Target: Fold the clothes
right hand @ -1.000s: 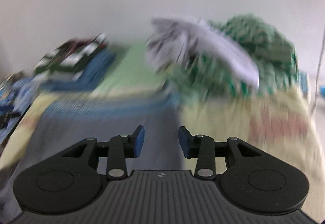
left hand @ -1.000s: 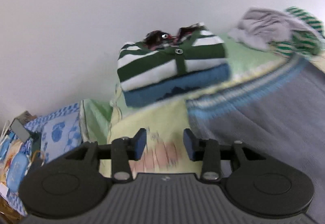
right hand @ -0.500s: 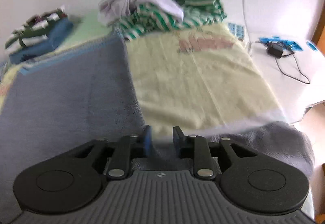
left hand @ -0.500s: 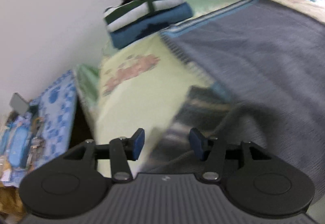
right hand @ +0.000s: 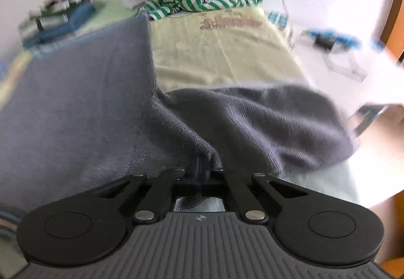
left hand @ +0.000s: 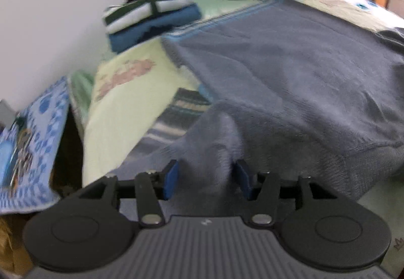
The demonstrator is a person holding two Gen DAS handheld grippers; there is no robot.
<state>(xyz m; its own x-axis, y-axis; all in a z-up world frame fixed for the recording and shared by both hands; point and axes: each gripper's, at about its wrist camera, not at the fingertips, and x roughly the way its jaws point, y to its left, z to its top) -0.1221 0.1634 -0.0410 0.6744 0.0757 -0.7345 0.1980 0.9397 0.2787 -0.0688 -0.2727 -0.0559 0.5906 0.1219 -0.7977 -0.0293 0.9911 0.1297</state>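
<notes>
A grey sweater [left hand: 290, 71] lies spread flat across the bed [right hand: 222, 56], in front of the folded stack [left hand: 151, 18] by the wall. The right gripper [right hand: 203, 165] is clenched on the sweater's near edge by one sleeve, likely to lift it for a fold. The left gripper [left hand: 205, 179] is opening, its pads clear of the bunched cloth between them at the other near corner.

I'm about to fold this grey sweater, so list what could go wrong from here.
1. The left hand-held gripper is opening around a raised bunch of the grey sweater without pinching it; a lift now would likely be one-sided.
2. The right hand-held gripper is shut on a sweater edge; pulling alone may skew it.
3. The sleeve reaches the bed's edge and might slide off.
</notes>
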